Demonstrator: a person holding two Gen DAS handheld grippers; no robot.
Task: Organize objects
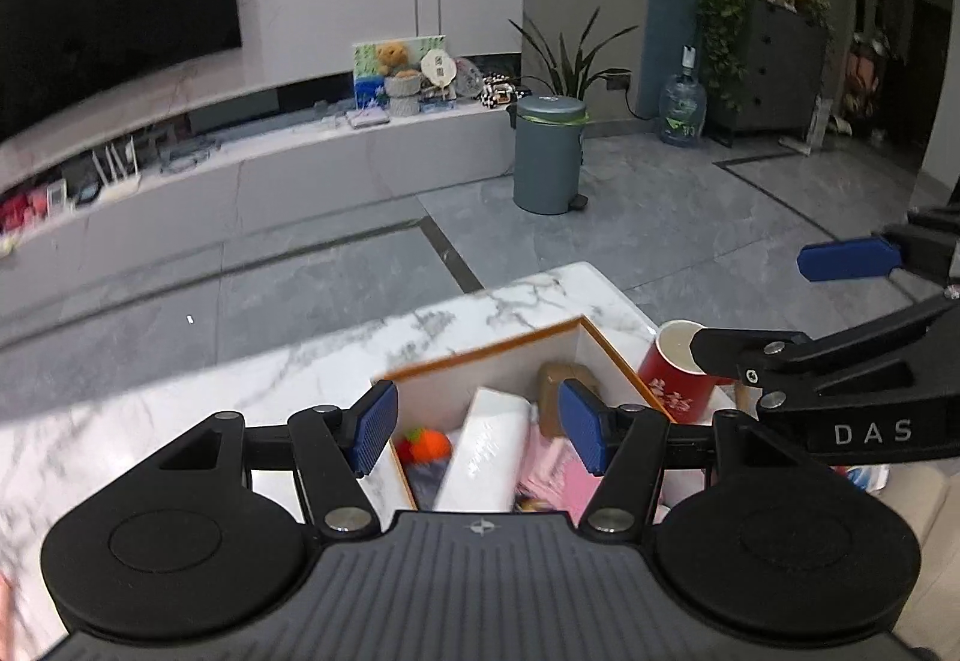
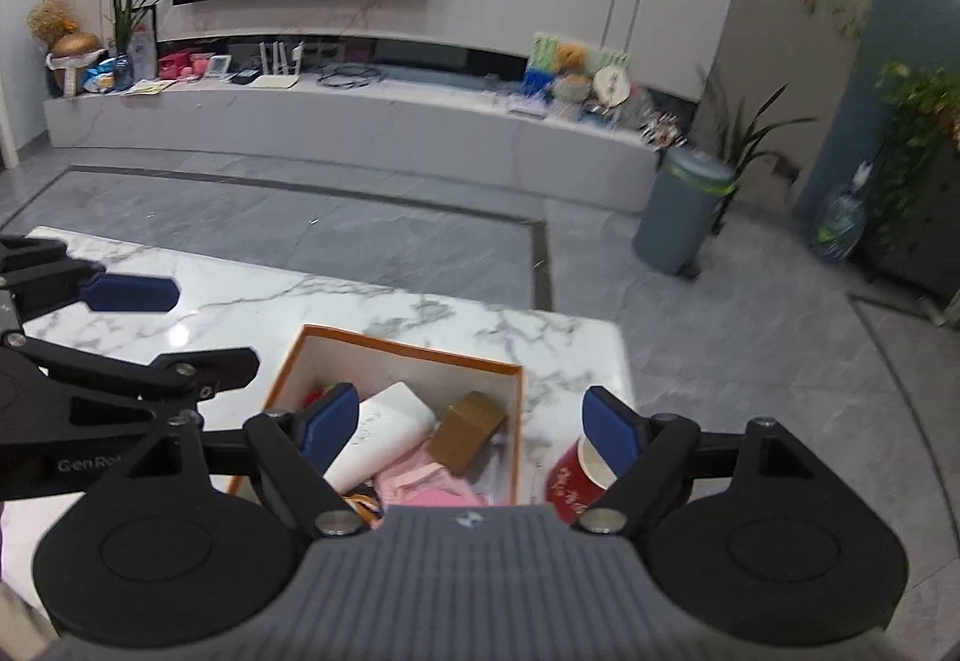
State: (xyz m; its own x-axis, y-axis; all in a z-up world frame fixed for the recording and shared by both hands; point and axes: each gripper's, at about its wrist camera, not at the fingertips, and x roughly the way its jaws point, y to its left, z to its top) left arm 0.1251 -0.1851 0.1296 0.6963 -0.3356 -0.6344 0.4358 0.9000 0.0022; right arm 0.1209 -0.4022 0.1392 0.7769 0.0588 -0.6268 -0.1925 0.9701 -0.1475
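An open white box with an orange rim (image 1: 480,346) (image 2: 408,346) stands on the marble table (image 1: 180,409) (image 2: 270,295). Inside lie a white pack (image 1: 486,451) (image 2: 384,436), a brown carton (image 1: 561,391) (image 2: 471,430), pink packets (image 1: 558,472) (image 2: 426,487) and an orange-and-red toy (image 1: 426,445). A red paper cup (image 1: 675,373) (image 2: 573,481) stands just right of the box. My left gripper (image 1: 480,430) is open and empty above the box. My right gripper (image 2: 468,430) is open and empty above the box's right wall and the cup.
The table's far edge and right corner (image 2: 618,337) lie just beyond the box. A grey pedal bin (image 1: 549,153) (image 2: 681,214) stands on the tiled floor, with a low TV bench (image 2: 336,120) behind. Each gripper shows in the other's view, the right gripper (image 1: 852,259) and the left gripper (image 2: 132,295).
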